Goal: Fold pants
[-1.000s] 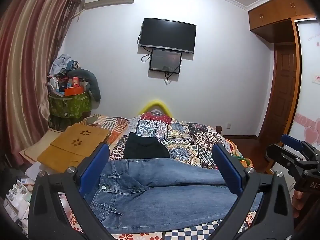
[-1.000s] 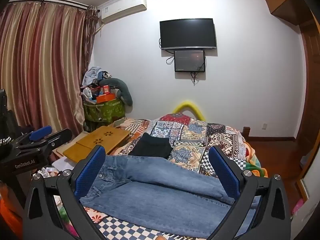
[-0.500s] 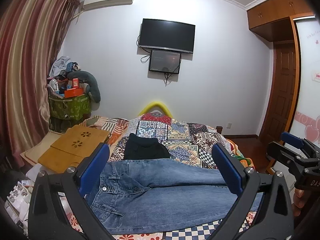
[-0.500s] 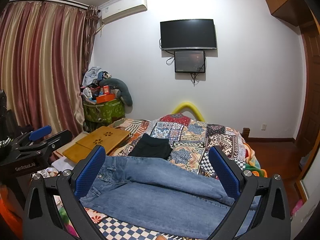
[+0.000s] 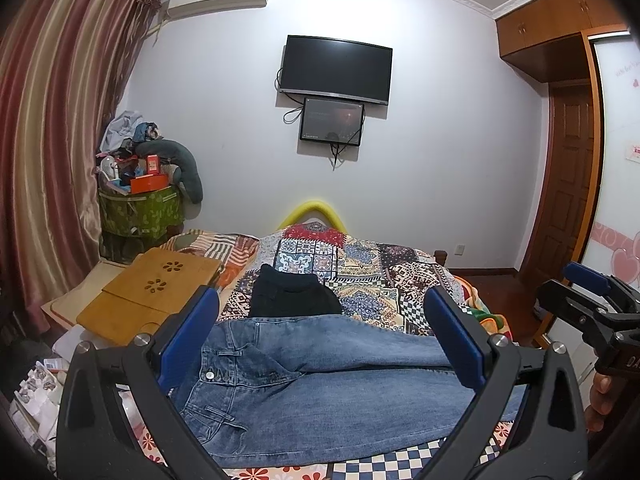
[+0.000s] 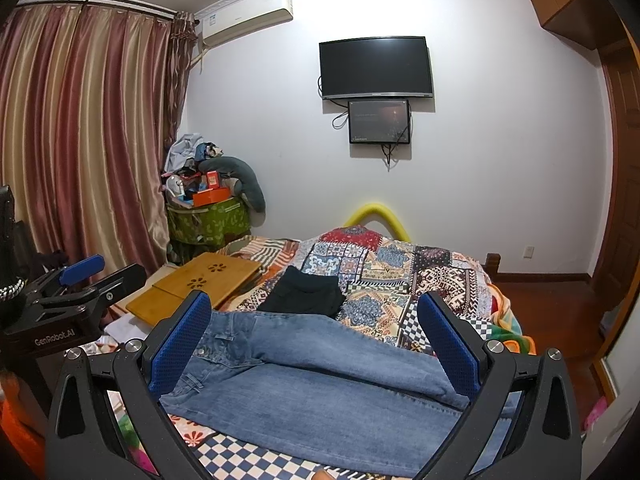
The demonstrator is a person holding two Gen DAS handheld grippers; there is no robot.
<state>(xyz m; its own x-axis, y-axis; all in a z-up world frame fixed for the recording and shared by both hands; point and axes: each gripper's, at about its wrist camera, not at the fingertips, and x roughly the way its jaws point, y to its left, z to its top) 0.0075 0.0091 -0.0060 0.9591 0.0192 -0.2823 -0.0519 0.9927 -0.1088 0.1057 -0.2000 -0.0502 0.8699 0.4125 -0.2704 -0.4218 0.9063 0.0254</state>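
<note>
Bed under a patchwork quilt [image 5: 384, 276], one: bearing everything. Blue denim pants [image 5: 320, 392], one pair: lying flat across its near edge, waistband left, legs running right; likely heavy, limp, non-slip, best pinched at waistband and hems. Folded black garment [image 5: 294, 298], one: sitting just behind. Left claw [image 5: 320, 344] and right claw [image 6: 316, 344], two: hovering, jaws apart, empty.

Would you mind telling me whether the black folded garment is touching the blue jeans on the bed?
Cannot tell. In the right wrist view the black garment meets the jeans edge with no gap showing, but actual contact isn't plainly visible.
</note>
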